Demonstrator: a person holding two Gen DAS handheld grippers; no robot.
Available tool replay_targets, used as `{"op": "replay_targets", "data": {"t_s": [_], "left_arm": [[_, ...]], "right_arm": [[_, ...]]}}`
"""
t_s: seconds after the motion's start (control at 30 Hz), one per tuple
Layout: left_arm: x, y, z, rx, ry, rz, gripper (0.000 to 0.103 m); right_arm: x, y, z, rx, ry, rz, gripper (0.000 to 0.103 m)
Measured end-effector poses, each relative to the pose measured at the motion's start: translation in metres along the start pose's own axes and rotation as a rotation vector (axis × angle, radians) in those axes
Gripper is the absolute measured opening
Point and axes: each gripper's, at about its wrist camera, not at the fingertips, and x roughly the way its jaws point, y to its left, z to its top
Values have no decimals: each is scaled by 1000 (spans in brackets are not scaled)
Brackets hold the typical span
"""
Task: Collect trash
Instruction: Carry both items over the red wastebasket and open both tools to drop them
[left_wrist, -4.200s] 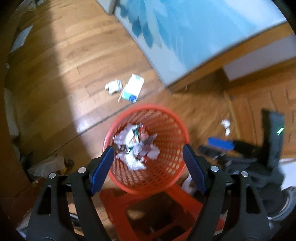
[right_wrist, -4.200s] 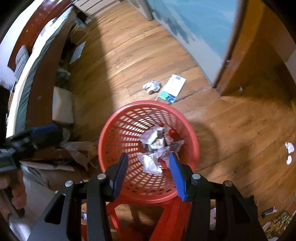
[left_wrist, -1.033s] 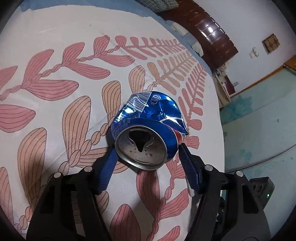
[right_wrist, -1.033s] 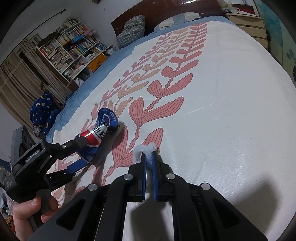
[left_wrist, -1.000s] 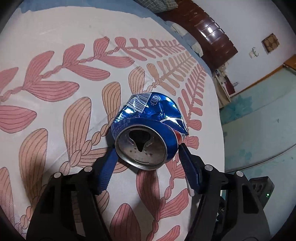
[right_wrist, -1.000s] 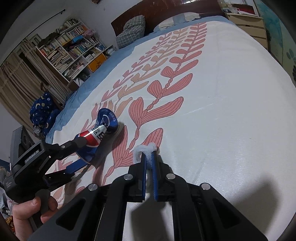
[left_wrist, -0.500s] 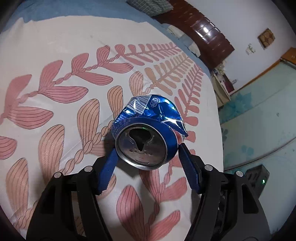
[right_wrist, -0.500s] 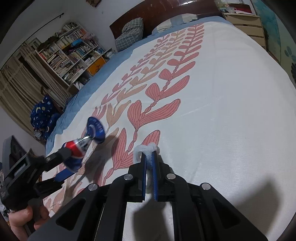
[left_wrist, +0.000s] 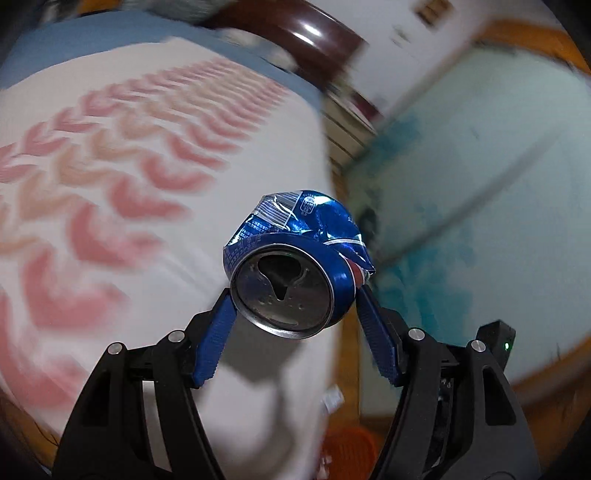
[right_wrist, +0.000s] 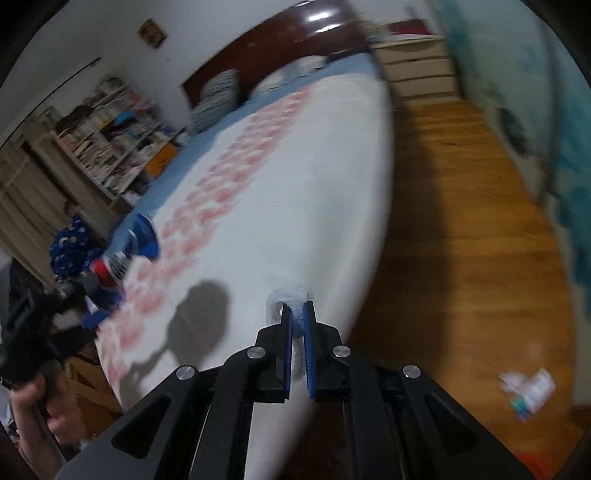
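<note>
My left gripper (left_wrist: 293, 291) is shut on a crushed blue soda can (left_wrist: 291, 258), its open top facing the camera, held in the air off the bed's edge. The can and left gripper also show at the left of the right wrist view (right_wrist: 122, 258). My right gripper (right_wrist: 297, 314) is shut on a small white fuzzy scrap (right_wrist: 290, 297) that sticks out above the pads. The red trash basket (left_wrist: 349, 448) shows low in the left wrist view, partly hidden by the gripper.
The bed (right_wrist: 280, 192) with a white, pink-leaf cover fills the left and middle. Wooden floor (right_wrist: 461, 229) lies to the right, with a carton and crumpled paper (right_wrist: 528, 391) on it. A bookshelf (right_wrist: 110, 147) stands at the back left. A blue-painted wardrobe (left_wrist: 480, 184) is on the right.
Both grippers have lifted off the bed and swung right toward the floor, keeping hold of the can and the white scrap. The views are motion-blurred.
</note>
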Motion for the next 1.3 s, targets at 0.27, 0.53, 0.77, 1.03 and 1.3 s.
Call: {"op": "replay_targets", "data": {"t_s": [0.27,0.53,0.77,1.03,1.3], "left_arm": [[90,-168,-137,291,337,-105,67],[197,-238,-271,516,694,13,67],[227,-232,-322,626,841,135,67],[240,-221,-342,635,905,170,67],[241,-220,-347,640,935,192,68]], "right_arm": [[-134,-178,-108,162,85,-268,8],[-155,-267,-217,322,185,-330,8],[-132,-285,-262,390,230,-298,8],[-115,-300,-271,474,221,-265,11],[-129,-304,-259,485,181,-278,47]]}}
